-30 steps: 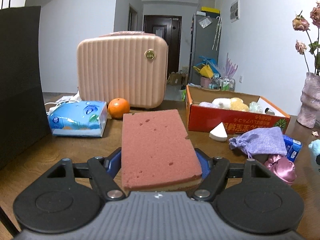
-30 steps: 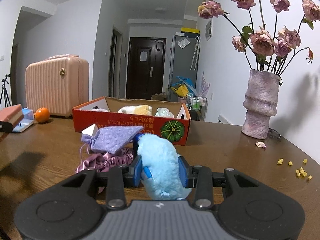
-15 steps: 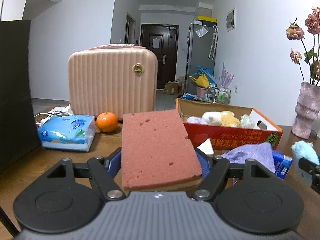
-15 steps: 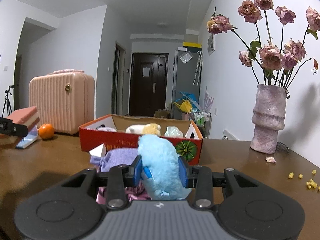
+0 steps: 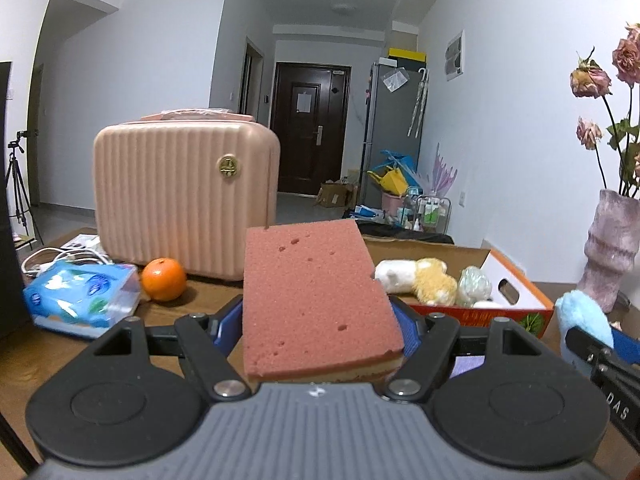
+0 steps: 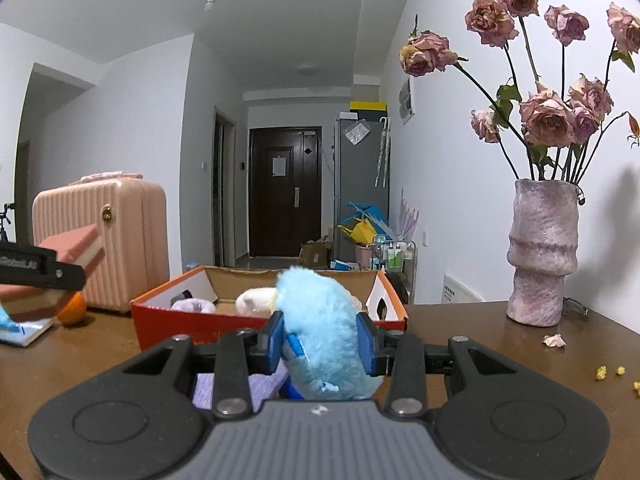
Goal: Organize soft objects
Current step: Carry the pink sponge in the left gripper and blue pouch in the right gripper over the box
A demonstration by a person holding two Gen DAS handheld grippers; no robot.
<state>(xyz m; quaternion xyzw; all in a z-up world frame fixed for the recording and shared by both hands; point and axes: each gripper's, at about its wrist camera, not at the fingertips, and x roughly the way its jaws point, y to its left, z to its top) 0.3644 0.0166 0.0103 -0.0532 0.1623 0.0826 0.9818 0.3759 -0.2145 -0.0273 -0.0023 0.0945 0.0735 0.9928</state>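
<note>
Both your tongs have risen toward the red cardboard box [image 6: 240,322]: left tongs [image 5: 320,320] clamped on the pink sponge [image 5: 312,292], right tongs [image 6: 320,344] on the blue plush [image 6: 320,328], ready to drop in.

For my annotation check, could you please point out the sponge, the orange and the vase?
sponge [image 5: 316,292], left wrist view, pink top face.
orange [image 5: 164,279], left wrist view, front of peel.
vase [image 6: 543,256], right wrist view, middle of body.

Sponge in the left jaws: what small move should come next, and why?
Probably carry the sponge forward and to the right, over the red box, before letting go. It is clamped in the left gripper, clear of the table, and the open box beyond it already holds other soft things.
</note>
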